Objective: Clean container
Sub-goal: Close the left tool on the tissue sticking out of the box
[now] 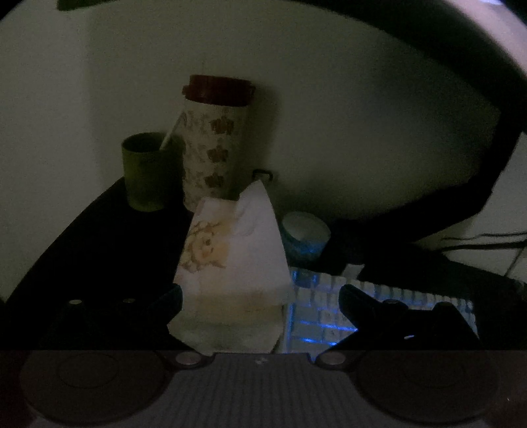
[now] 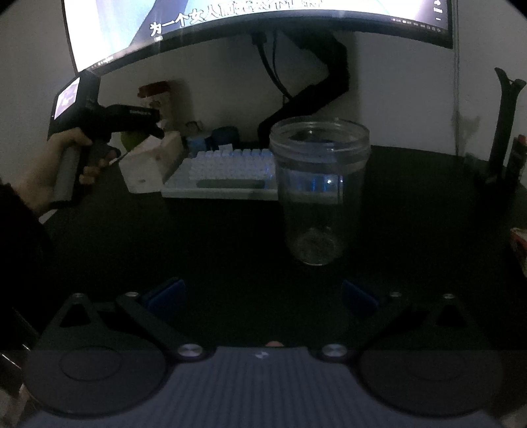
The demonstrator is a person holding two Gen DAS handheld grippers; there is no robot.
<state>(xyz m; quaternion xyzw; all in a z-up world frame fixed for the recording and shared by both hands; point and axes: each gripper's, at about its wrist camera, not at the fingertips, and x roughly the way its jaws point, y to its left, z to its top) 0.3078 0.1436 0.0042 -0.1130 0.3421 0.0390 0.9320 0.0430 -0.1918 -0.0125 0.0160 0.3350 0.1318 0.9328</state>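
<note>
Jar: the clear glass jar (image 2: 321,191) stands upright on the dark desk (image 2: 214,237), centre-right of the right wrist view, its mouth open, and nothing touches it.
Right gripper: the right gripper (image 2: 262,298) hangs low in the frame, jaws spread wide with nothing between them, the jar ahead of it and a little to the right.
Left gripper: the left gripper (image 1: 260,307) has its jaws wide too, parked at the tissue box (image 1: 230,263); the left finger looks to brush the box's lower corner, but I cannot tell if it has any hold.
Tissue: a white sheet (image 1: 255,210) pokes up from the top of the box, upper centre of the left wrist view, free of both fingers.
Risk, tissue: pull the sheet with no hold on the box and I reckon the whole light box lifts or skids along.
Risk, jar: smooth glass, tall and narrow at the foot; a nudge off-centre from the right fingers could tip it, and the keyboard (image 2: 224,171) sits just behind it.
Risk, light: the room is dim, so edges of clear glass are easy to misjudge.
Surface: black, flat, glossless desk, crowded at the back.
Room: a pale wall, a curved monitor (image 2: 230,19) lit across the top of the right wrist view on a dark arm, a patterned tumbler (image 1: 214,141) and a green cup (image 1: 145,171) at the back left, and a hand (image 2: 66,164) on the left gripper's handle.
</note>
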